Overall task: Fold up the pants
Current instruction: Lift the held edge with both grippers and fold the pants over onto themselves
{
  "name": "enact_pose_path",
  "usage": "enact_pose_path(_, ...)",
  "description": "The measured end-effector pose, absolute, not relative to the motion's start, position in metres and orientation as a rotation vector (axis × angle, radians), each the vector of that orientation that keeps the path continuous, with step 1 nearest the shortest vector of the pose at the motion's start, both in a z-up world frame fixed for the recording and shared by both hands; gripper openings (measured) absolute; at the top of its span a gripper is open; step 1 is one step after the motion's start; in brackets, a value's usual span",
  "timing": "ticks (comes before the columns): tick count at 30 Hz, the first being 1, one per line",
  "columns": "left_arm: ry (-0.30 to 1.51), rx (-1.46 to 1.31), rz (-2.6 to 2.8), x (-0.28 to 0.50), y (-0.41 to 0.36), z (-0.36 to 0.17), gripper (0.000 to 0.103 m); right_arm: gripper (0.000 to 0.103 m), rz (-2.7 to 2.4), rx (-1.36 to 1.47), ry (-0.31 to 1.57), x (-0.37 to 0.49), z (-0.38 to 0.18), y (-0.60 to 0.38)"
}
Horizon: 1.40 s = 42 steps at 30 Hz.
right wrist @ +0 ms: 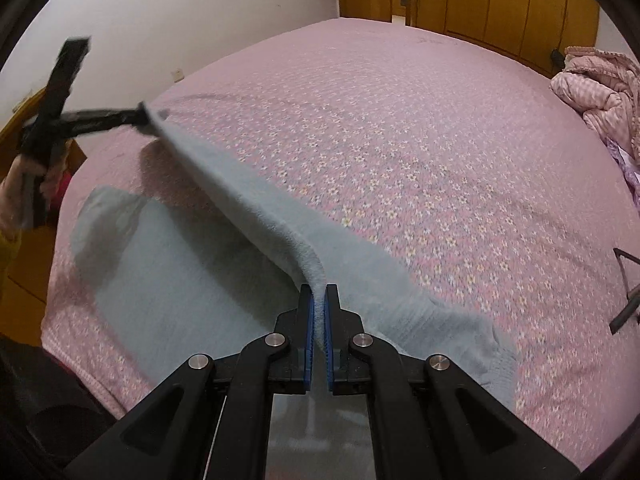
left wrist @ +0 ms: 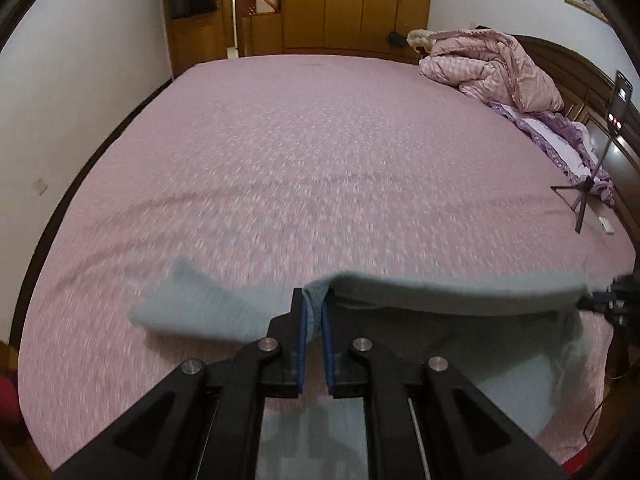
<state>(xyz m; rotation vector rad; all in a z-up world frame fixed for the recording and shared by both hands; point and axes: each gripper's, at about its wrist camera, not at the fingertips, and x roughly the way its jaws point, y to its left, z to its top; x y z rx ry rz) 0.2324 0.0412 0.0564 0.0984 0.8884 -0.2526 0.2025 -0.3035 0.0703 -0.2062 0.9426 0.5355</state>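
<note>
Pants (right wrist: 208,280) long axis runs gripper to gripper, edge lifted above bed (right wrist: 400,140). Left gripper (left wrist: 313,300), right gripper (right wrist: 319,296): jaws clamped on pants.

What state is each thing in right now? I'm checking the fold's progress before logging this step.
left gripper: shut on the pants' edge.
right gripper: shut on the pants' edge.
pants: grey-blue, one edge lifted taut between both grippers, the rest lying on the bed.
bed: pink flowered cover, spread flat.
quilt: bunched in the far corner.
wardrobe: doors closed.
</note>
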Motion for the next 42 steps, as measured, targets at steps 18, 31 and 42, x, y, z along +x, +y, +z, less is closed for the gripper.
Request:
enact_pose_path(18,1.101,-0.080,-0.168,0.112,0.074,-0.032,0.009,0.010,0.468,-0.140,1.094,0.150,-0.013,-0.309)
enact_pose_path(31,1.140,-0.343,-0.111,0.090,0.112,-0.022,0.041,0.029,0.315,0.093,1.148,0.119,-0.022,-0.339)
enact_pose_path(42,1.144,-0.453,-0.098,0.103,0.103,-0.022,0.046,0.037,0.149,0.533,1.028,0.098,-0.007,-0.432)
